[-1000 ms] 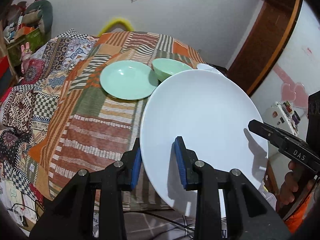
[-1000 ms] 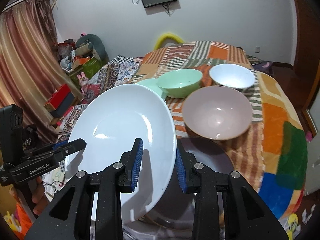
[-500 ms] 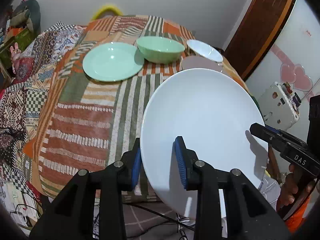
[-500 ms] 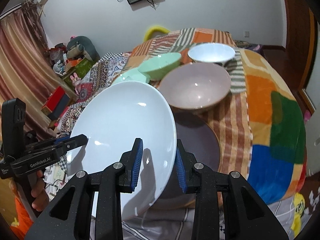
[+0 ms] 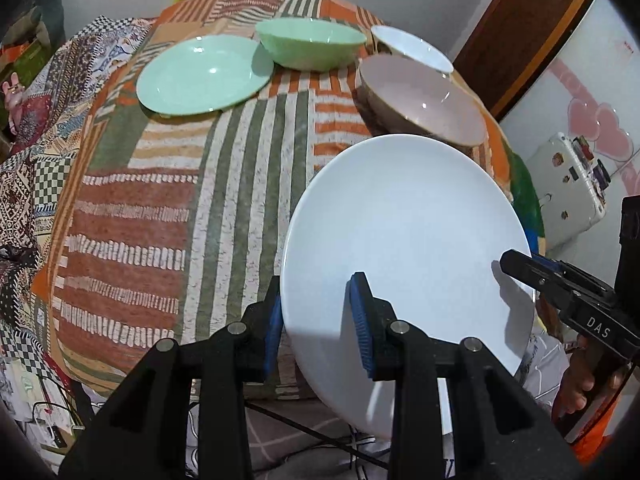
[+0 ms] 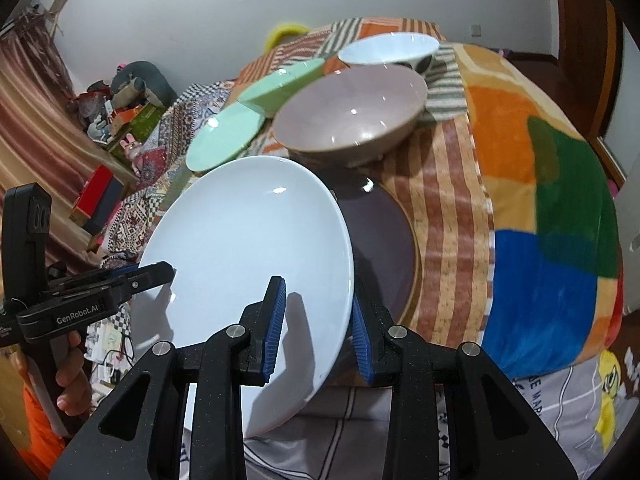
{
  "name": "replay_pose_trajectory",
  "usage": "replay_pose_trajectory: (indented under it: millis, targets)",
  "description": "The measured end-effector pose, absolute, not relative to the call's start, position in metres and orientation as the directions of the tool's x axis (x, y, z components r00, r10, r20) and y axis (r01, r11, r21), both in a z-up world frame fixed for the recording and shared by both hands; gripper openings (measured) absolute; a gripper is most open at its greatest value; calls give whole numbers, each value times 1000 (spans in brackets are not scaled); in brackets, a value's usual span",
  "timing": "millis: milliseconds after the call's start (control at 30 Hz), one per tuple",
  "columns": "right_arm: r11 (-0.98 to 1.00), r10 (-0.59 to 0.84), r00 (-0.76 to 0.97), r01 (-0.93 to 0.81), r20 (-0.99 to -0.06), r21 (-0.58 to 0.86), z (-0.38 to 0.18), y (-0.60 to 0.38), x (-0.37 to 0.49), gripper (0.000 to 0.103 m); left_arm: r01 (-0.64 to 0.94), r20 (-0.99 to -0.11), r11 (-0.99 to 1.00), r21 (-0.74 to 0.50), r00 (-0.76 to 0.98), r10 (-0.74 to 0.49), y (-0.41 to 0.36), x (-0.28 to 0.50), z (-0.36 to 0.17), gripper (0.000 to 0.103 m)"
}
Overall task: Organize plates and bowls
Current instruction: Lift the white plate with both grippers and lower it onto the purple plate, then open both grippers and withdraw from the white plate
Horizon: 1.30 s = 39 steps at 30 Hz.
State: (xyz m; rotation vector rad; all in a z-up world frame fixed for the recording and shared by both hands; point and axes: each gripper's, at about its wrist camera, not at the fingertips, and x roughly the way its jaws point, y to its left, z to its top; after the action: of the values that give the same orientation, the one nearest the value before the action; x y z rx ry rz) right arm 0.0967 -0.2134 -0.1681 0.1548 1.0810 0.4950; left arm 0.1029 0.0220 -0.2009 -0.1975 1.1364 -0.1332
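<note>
Left gripper and right gripper are both pinching opposite rim edges of one white plate, jaws closed onto it, holding it tilted above the near edge of the patchwork-covered table. The plate is partly blocking a dark plate lying beneath it. Beyond are sitting three bowls: pink bowl, green bowl, white bowl. One green plate is lying left of them.

Wrist views close, facing tabletop from opposite sides; share white plate.
</note>
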Motion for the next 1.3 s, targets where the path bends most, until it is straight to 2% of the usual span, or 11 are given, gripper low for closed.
replay_pose_trajectory:
  millis: [433, 633, 1200, 1300]
  targets:
    - [898, 429, 340, -258, -837, 356, -184, -223, 106, 30, 28, -913, 976, -214, 350, -210, 11, 126, -226, 34]
    - [901, 424, 347, -257, -837, 350, -182, -222, 109, 30, 43, -925, 987, -153, 344, -159, 3, 135, -234, 34]
    - [903, 425, 369, -235, -827, 360, -183, -224, 121, 31, 25, -918, 981, -194, 347, -190, 6, 153, -241, 34]
    - [903, 424, 371, -240, -826, 356, -182, -224, 118, 31, 29, -919, 986, -166, 359, -165, 4, 153, -240, 33]
